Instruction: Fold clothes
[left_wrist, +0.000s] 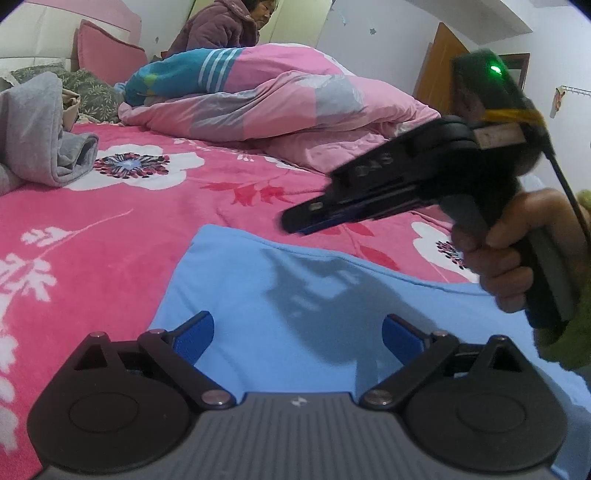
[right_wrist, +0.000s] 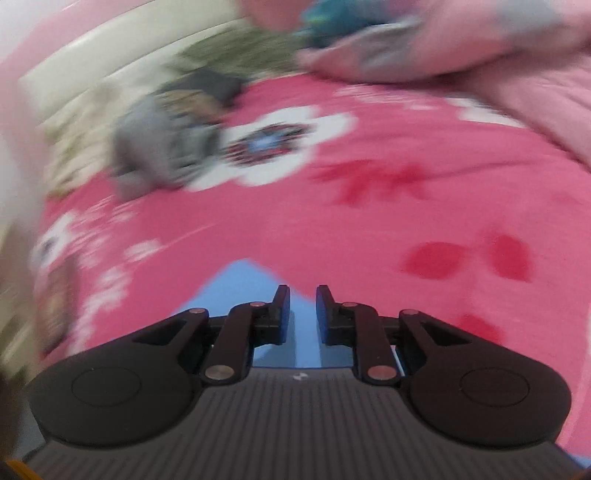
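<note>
The blue garment (left_wrist: 295, 295) lies flat on the near part of the pink bed (left_wrist: 129, 221), apparently part-folded. The left tool (left_wrist: 298, 334) hovers over it, spread wide and empty. The right tool (right_wrist: 303, 310), nearly together, holds nothing visible. Grey clothes (left_wrist: 44, 125) wait far left.

A home bedroom. A bed (left_wrist: 110, 236) fills the view, covered with a bright pink sheet printed with white flowers. A bunched pink quilt (left_wrist: 280, 107) lies across it, a pink pillow (left_wrist: 107, 51) and green patterned pillow (left_wrist: 88, 92) sit by the headboard, and a wooden door (left_wrist: 436, 62) stands in the pale wall behind.
</note>
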